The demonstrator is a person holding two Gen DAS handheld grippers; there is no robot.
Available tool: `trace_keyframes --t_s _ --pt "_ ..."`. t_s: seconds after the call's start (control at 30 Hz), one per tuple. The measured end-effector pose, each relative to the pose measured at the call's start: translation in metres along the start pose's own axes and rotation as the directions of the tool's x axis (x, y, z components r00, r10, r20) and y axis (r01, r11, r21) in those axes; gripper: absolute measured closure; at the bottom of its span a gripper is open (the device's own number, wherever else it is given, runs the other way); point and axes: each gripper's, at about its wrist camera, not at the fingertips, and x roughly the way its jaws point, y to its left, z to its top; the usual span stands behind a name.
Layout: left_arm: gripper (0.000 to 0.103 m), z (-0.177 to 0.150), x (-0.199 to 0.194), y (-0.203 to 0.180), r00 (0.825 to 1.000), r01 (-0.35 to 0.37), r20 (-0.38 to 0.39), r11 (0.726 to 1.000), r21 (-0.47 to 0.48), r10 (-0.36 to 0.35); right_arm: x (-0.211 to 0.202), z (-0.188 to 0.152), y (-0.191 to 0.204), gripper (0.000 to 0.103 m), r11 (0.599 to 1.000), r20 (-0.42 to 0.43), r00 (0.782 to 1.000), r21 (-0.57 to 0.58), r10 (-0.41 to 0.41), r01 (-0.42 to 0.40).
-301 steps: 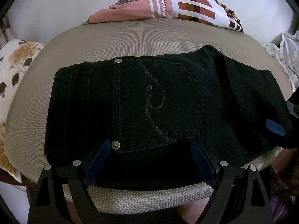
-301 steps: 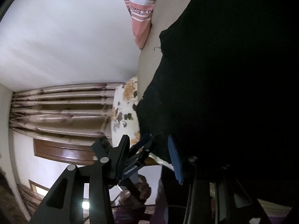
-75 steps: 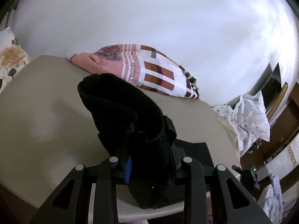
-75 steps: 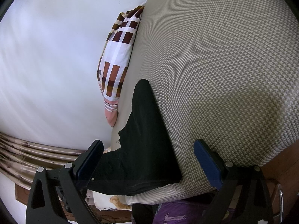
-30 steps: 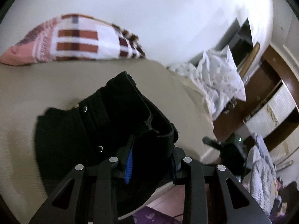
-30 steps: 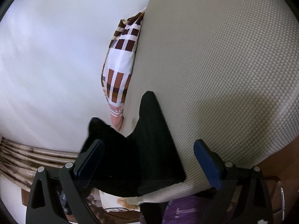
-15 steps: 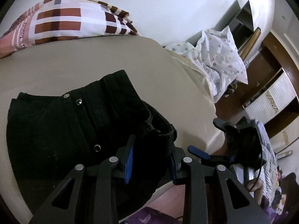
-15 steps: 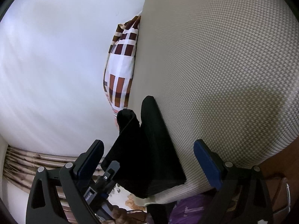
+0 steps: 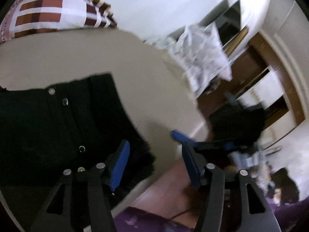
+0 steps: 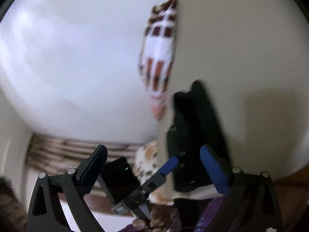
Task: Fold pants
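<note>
Two grippers appear in our views, and both stand with their jaws spread apart and nothing between them. We read the left gripper (image 9: 156,162) as released: its blue pads (image 9: 119,164) are well separated, and the left pad sits just above the near edge of the pants (image 9: 58,127) without closing on the cloth. We see the pants as a black folded bundle lying flat on the beige bed (image 9: 96,54), at the near left part of the mattress, with small metal rivets (image 9: 82,148) showing along a seam. We locate a checked red, brown and white pillow (image 9: 50,15) at the far edge of the bed, well apart from the pants, against a white wall (image 9: 164,2). We note a crumpled white patterned cloth (image 9: 202,58) beyond the right end of the bed, near wooden furniture (image 9: 270,81). We find the right gripper (image 10: 152,168) likewise released, its pads wide apart, pointing along the bed from its side. In its view the pants (image 10: 195,135) lie on the bed (image 10: 251,48) near the edge, just beyond the right pad, and the left gripper (image 10: 168,166) reaches in from below, close to the bundle. We cannot resolve finer detail, as both views are blurred.
</note>
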Motion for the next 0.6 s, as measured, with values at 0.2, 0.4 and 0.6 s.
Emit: trace_keyframes --t_s 0.2,0.4,0.6 --pt "0.028 0.002 -0.070 0.016 0.988 -0.070 0.135 0.997 -0.039 0.074 0.029 0.007 0.006 0.008 0.996 -0.084 0.994 -0.070 -0.067 0.062" --pt "0.028 -0.017 -0.115 0.062 0.963 -0.184 0.170 0.971 -0.155 0.210 0.057 0.025 0.018 0.008 0.966 -0.127 0.973 -0.201 -0.193 0.165" --pt "0.028 -0.039 -0.132 0.093 0.955 -0.196 0.169 0.946 -0.257 0.243 0.082 0.042 0.017 0.008 0.940 -0.155 0.949 -0.250 -0.274 0.230"
